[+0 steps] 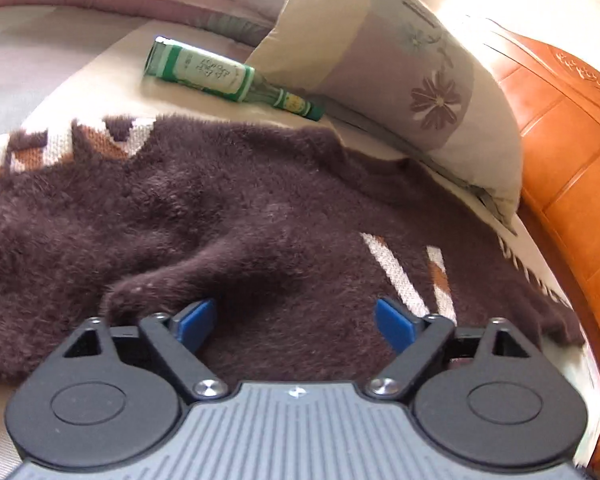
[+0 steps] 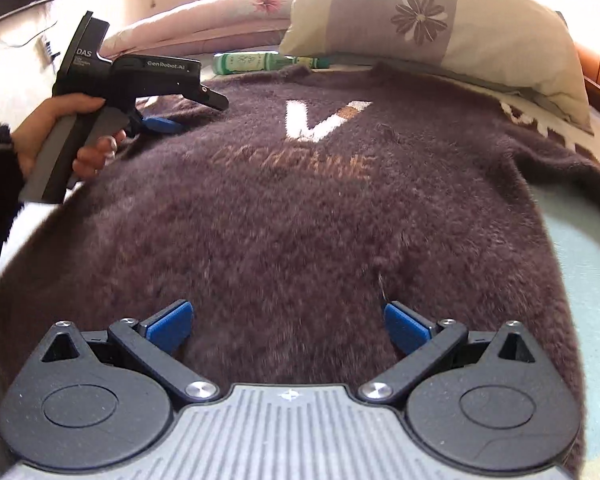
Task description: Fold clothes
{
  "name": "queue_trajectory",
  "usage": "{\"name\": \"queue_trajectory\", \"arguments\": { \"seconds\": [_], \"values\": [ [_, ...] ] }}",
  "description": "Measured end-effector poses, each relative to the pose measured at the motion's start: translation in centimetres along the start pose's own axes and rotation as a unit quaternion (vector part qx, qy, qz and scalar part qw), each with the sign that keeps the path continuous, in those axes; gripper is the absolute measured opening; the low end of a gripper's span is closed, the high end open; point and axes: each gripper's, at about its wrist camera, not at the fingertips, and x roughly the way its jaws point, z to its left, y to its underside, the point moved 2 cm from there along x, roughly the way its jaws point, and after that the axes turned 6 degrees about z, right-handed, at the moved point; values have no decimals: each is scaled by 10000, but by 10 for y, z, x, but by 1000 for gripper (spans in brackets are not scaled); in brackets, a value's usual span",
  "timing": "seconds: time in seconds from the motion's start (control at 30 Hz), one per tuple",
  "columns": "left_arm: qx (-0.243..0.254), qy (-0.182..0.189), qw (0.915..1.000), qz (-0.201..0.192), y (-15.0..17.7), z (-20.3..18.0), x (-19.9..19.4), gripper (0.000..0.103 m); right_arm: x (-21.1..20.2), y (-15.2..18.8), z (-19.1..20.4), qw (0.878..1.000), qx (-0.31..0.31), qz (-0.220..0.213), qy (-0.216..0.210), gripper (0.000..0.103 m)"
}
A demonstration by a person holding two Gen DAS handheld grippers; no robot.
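Dark brown fuzzy sweater (image 2: 300,208) lies spread flat on the bed (image 2: 588,248), white V mark and faint lettering facing up, collar end toward the floral pillow (image 2: 440,20). My left gripper (image 1: 294,320) sits low over the sweater, blue pads (image 1: 198,322) spread apart, only flat fabric between them and nothing pinched; a raised ridge of fabric runs up against the outer side of the left pad. In the right wrist view my left hand (image 2: 56,136) grips that tool's handle at the sweater's left edge, near the shoulder. My right gripper (image 2: 288,328) hovers over the sweater's lower body, jaws wide apart, nothing gripped. Green glass bottle (image 1: 228,76) lies on its side on the bed beyond the sweater, neck pointing toward the pillow. Orange wooden headboard (image 1: 572,152) behind the pillow. Folded pink quilt (image 2: 204,20) at the back.
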Motion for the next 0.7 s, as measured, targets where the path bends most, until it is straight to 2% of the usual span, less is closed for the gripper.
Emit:
{"name": "queue_trajectory", "arguments": {
  "seconds": [0.2,0.27,0.33,0.43,0.47,0.57,0.63,0.7],
  "values": [
    [354,-367,9985,204,18,-20,-31,81,-9,-3,-3,9999,168,10,-18,103],
    [524,-308,9980,144,30,-38,-51,84,-18,-4,-1,9997,229,-113,-60,103],
    [757,-79,9970,169,47,-56,-68,91,-23,-4,4,9997,96,-208,-11,103],
    [1407,183,9888,459,82,-81,-77,91,-22,-2,8,9994,-135,-206,238,103],
    [1671,165,9843,548,95,-89,-78,91,-19,1,7,9994,-140,-138,280,103],
    [2232,-222,9718,727,128,-99,-74,91,-16,12,2,9995,-72,44,317,103],
    [2045,-336,9742,889,145,-90,-73,92,-19,23,-1,9996,-21,28,283,103],
    [1781,-350,9805,753,157,-81,-85,93,-24,32,-1,9991,-63,56,412,103]
  ]
}}
